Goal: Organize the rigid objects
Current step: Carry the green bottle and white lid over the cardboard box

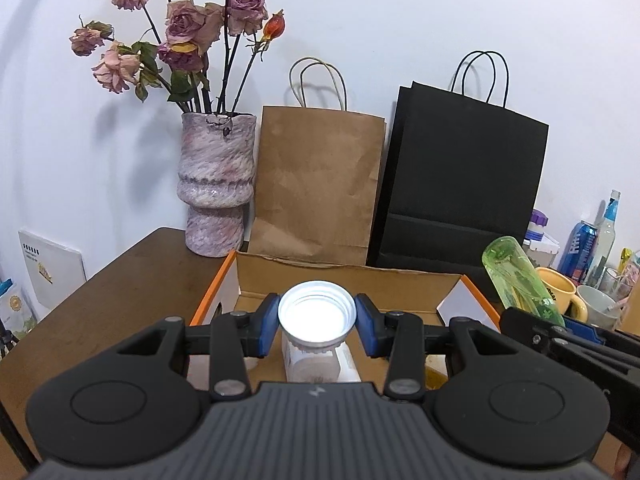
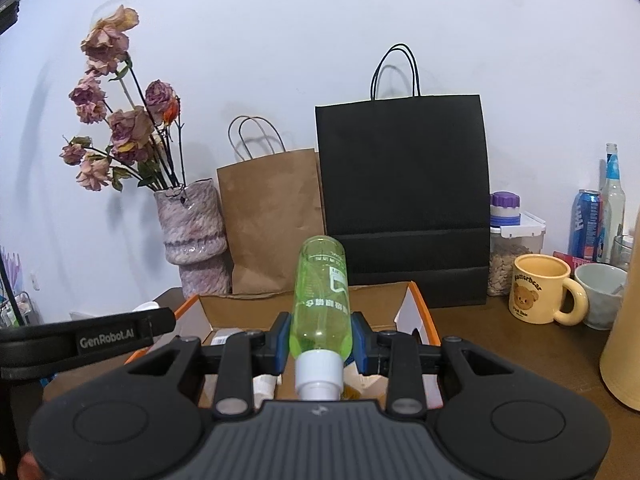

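The left gripper pinches a white jar by its open mouth, blue pads pressed on either side of the rim, the body hanging below the fingers over the open cardboard box. The box's orange-trimmed walls rise just ahead of and to both sides of the fingertips, with bare brown table lying free to their left. The right gripper clamps a green plastic bottle near its white cap, the cap pointing back toward the camera and the base tilted up and forward past the fingertips, above the same box. In the left wrist view that bottle pokes up just right of the left fingers, so the two grippers sit near each other. What lies on the box floor is mostly hidden under the grippers' bodies; a few pale items there cannot be made out. Beyond the box's far wall, a brown paper bag and a black paper bag stand against the wall, closing off the room ahead, with a mottled vase of dried roses to their left. To the right of the right fingers stand a yellow bear mug, a pale cup, a purple-lidded container, a blue can and a glass bottle, crowding that side.
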Tool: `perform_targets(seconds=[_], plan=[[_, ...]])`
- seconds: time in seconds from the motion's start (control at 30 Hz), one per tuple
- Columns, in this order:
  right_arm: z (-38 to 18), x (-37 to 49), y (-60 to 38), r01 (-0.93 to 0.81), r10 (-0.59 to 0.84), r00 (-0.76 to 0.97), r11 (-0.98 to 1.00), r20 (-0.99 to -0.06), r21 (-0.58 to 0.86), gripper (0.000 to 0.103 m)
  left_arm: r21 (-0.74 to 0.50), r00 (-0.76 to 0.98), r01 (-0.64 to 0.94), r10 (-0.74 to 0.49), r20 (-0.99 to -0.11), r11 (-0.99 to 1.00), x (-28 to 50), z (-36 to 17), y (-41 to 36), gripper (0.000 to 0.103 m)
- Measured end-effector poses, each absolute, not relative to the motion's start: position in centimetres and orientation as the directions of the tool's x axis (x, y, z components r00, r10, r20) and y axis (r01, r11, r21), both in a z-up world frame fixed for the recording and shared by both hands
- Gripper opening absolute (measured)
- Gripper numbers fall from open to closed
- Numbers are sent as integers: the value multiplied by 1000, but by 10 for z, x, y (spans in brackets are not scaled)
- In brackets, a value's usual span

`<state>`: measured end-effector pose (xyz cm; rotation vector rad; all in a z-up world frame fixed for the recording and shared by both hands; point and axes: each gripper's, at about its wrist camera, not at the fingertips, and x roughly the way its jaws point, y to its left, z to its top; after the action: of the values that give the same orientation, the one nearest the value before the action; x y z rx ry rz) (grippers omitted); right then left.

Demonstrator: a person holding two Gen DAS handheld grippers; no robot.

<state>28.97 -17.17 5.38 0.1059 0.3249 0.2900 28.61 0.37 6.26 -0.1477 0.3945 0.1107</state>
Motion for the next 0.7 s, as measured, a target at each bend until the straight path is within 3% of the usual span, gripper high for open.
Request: perform_targets(seconds=[0.7], plan=[[44, 373, -148, -289, 313, 889, 950, -335, 121, 30, -96, 910, -147, 97, -402, 984, 363, 53, 14, 41]])
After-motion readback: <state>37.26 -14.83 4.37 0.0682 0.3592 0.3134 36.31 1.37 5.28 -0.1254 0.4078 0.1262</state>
